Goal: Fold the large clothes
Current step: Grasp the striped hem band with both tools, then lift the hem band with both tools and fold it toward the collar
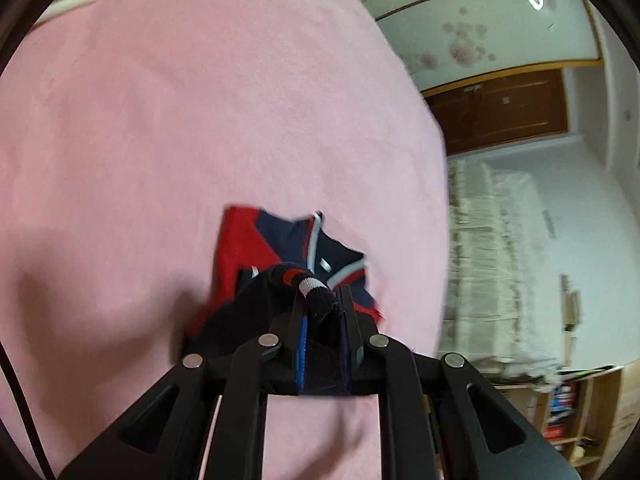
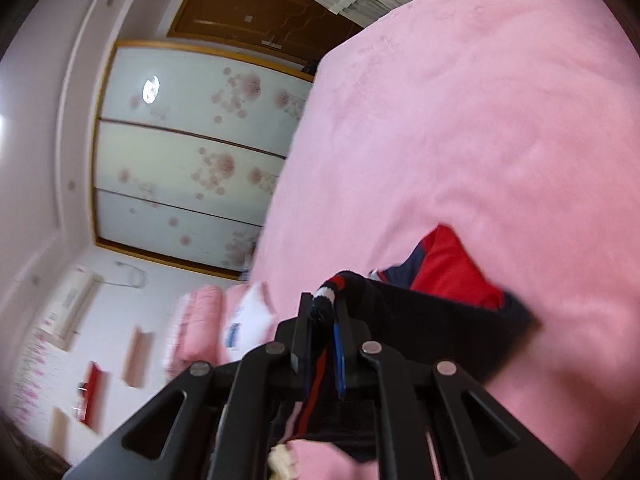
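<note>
A navy and red jacket (image 1: 288,248) with white stripes hangs over the pink bed (image 1: 200,120). My left gripper (image 1: 322,304) is shut on its dark ribbed hem, which has a red and a white band. In the right wrist view the jacket (image 2: 448,276) shows red and navy below my right gripper (image 2: 326,308), which is shut on another part of the same striped hem. Both grippers hold the garment lifted above the bed. The rest of the jacket is hidden behind the grippers.
A wardrobe with flowered sliding doors (image 2: 192,160) and a brown door (image 1: 504,108) stand beside the bed. A cream curtain (image 1: 492,264) hangs near wooden shelves (image 1: 580,416). Pink and white pillows (image 2: 224,320) lie at the bed's end.
</note>
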Available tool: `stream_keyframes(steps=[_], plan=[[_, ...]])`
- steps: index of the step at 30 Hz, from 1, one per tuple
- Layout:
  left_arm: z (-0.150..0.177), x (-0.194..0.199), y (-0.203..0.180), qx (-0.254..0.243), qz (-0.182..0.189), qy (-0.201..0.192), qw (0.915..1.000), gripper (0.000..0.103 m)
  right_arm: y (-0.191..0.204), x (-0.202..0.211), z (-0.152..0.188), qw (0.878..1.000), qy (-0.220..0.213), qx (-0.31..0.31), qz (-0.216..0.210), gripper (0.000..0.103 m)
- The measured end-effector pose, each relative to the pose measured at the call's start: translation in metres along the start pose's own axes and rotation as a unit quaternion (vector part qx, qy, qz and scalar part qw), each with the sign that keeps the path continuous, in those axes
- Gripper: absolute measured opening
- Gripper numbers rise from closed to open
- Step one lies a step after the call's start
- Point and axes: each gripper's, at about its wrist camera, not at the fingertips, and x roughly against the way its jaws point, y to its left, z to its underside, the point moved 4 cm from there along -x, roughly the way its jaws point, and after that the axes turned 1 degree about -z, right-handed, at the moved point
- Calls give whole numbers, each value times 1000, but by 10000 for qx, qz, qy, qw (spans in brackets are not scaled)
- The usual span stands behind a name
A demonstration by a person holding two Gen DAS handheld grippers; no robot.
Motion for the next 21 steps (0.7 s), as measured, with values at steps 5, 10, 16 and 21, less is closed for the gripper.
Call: stream_keyframes(steps=[5,10,16,21], plan=[[-30,-28,-13,-289,-826,-223,9959,73,-9,-48,-22,9984,89,69,546,23],[-16,-43,-31,-723,-1285,15,9891,73,6,-69,-28,9884,463,931,1107,41],[28,-87,-35,-1144,-1516,716,9792,73,15,-101,17,9522,1948,2188,864,40],[59,-136,-30,-1344,-1499,1352,9701,53,-11,-136,77,8958,3347,2809,811,10]])
